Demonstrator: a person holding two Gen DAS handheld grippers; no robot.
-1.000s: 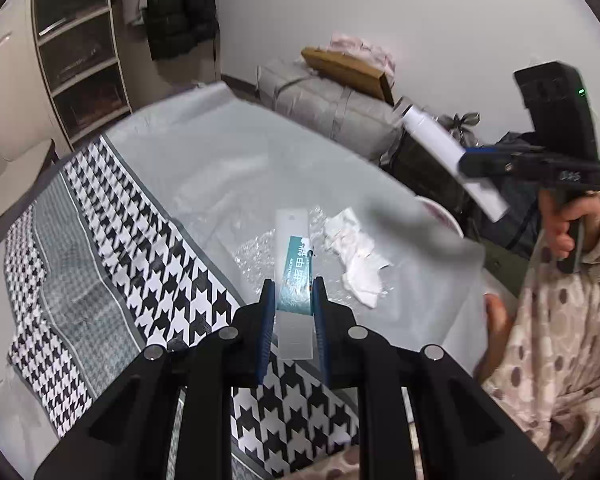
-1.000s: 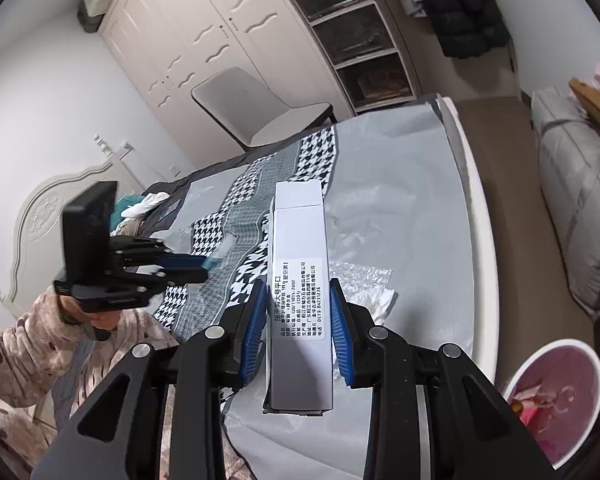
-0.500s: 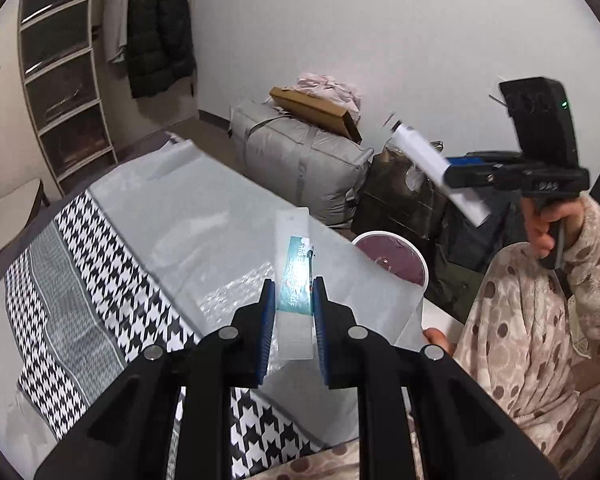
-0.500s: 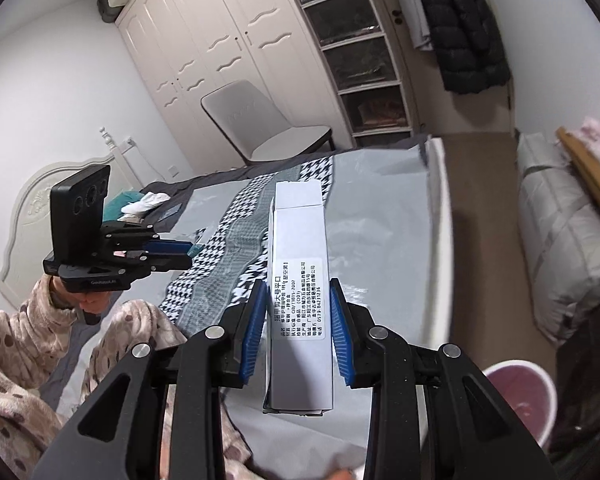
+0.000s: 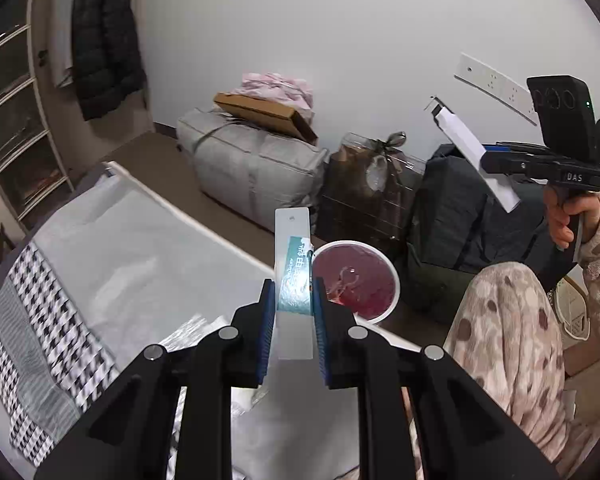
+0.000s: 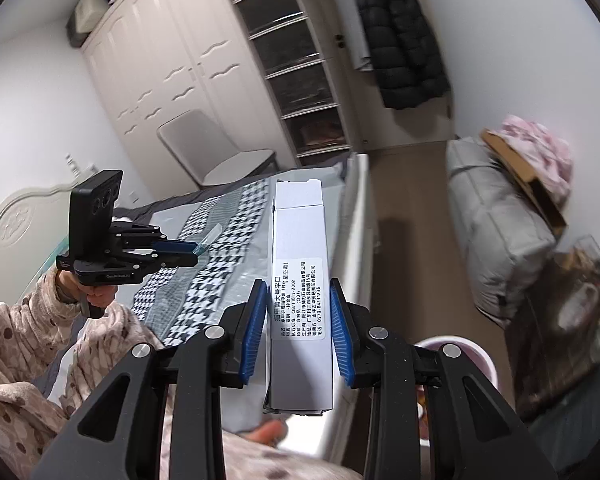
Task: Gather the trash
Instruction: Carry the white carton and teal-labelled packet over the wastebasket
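My left gripper (image 5: pixel 294 304) is shut on a flat clear plastic packet with a teal label (image 5: pixel 294 276), held above the bed edge just left of a white trash bin with a pink liner (image 5: pixel 356 280) on the floor. My right gripper (image 6: pixel 299 312) is shut on a long white box with a printed label (image 6: pixel 300 280). It shows in the left wrist view (image 5: pixel 496 164) raised at the upper right, with the white box (image 5: pixel 466 148) sticking out. The bin rim (image 6: pixel 460 346) peeks behind the right fingers. The left gripper shows in the right wrist view (image 6: pixel 196 250).
The bed with its grey sheet (image 5: pixel 140 248) and houndstooth blanket (image 5: pixel 32 320) lies at left. A grey storage bag (image 5: pixel 252 168), a brown gift bag (image 5: pixel 372 196) and a dark bag (image 5: pixel 452 216) stand along the wall. My patterned sleeve and lap (image 5: pixel 508 344) are at right.
Both grippers have swung away from the bed toward the bin with their items held. The tissue and bubble wrap on the bed have left the view.
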